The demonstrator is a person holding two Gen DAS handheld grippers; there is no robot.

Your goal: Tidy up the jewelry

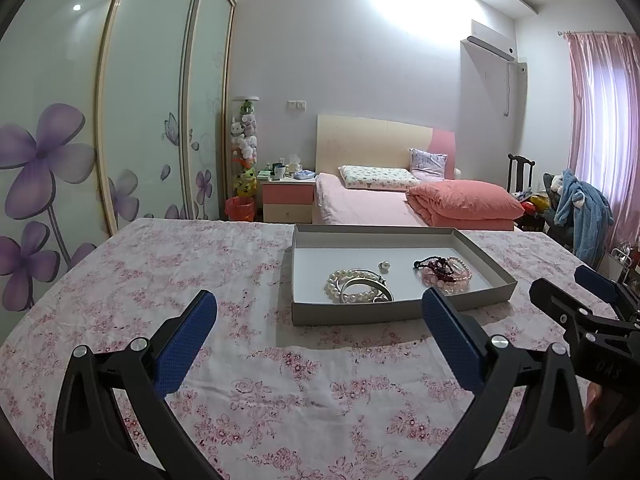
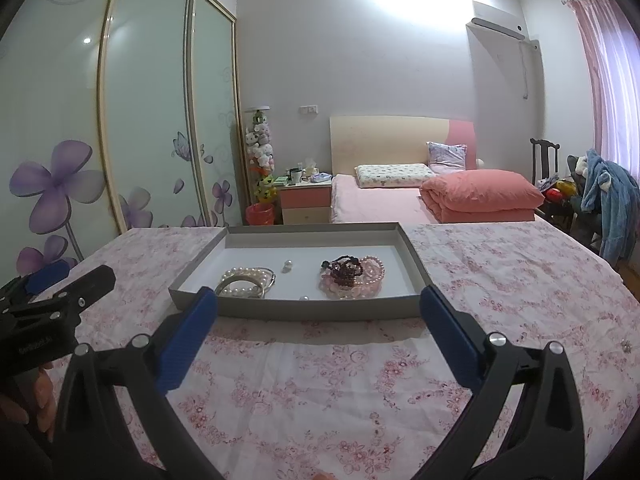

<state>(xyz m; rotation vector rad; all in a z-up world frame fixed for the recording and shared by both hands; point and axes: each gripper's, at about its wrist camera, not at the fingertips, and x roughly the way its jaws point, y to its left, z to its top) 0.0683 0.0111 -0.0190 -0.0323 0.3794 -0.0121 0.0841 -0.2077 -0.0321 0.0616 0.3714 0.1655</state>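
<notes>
Where bed [image 1: 372, 204] stands, floral tablecloth [image 1: 280, 380].

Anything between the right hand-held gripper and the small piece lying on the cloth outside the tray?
Nothing visible. The right hand-held gripper is open, and only bare floral cloth lies between it and the small piece.

A home bedroom. Shown by a bed [image 1: 360, 204] with pillows and a folded pink quilt [image 1: 466, 202]; left of the bed, a nightstand [image 1: 287, 200] and flower-printed sliding wardrobe doors [image 1: 144, 120]; right of it, pink curtains [image 1: 600, 128].
</notes>
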